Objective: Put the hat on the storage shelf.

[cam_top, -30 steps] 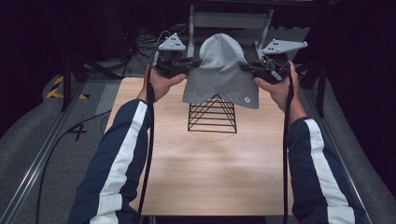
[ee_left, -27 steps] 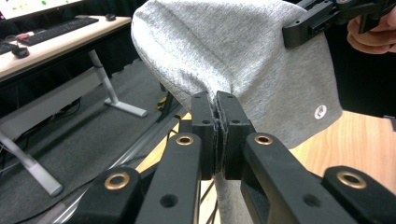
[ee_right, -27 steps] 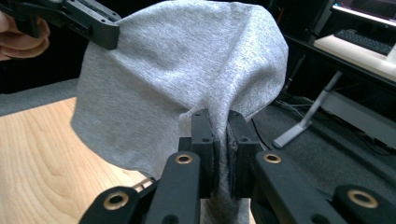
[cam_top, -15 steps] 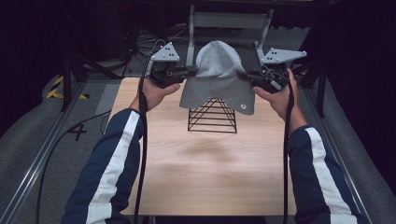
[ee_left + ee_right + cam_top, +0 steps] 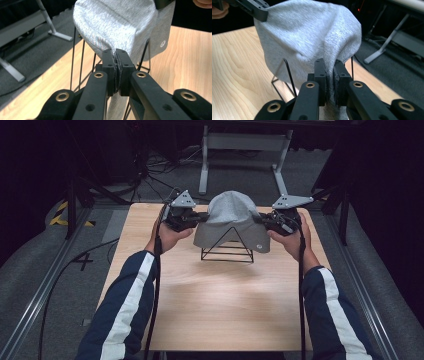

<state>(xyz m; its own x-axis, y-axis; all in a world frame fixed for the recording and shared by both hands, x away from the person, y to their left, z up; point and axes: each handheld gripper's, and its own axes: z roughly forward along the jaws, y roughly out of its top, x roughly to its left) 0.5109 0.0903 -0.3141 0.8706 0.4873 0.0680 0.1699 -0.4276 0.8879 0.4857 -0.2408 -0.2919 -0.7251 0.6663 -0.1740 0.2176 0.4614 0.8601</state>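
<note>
A grey knit hat sits draped over a black wire stand near the far middle of the wooden bench, its crown rounded over the top of the stand and its lower edge hanging down the front, where a small round logo shows at the lower right corner. The left gripper comes in from the hat's left side, held in the person's left hand, and its jaws are pressed together on the hat's left edge; in the left gripper view the grey fabric is pinched between the two black jaws of the left gripper, with the hat rising just beyond them and the thin wires of the stand running down beneath it. The right gripper meets the hat's right side, held in the person's right hand, and its jaws are likewise clamped on the hat's edge; the right gripper view shows a fold of fabric caught between the jaws of the right gripper, the hat bulging above and the stand showing under it. Both forearms wear dark blue sleeves with a white stripe. A cable trails back from each gripper toward the bench's near edge.
</note>
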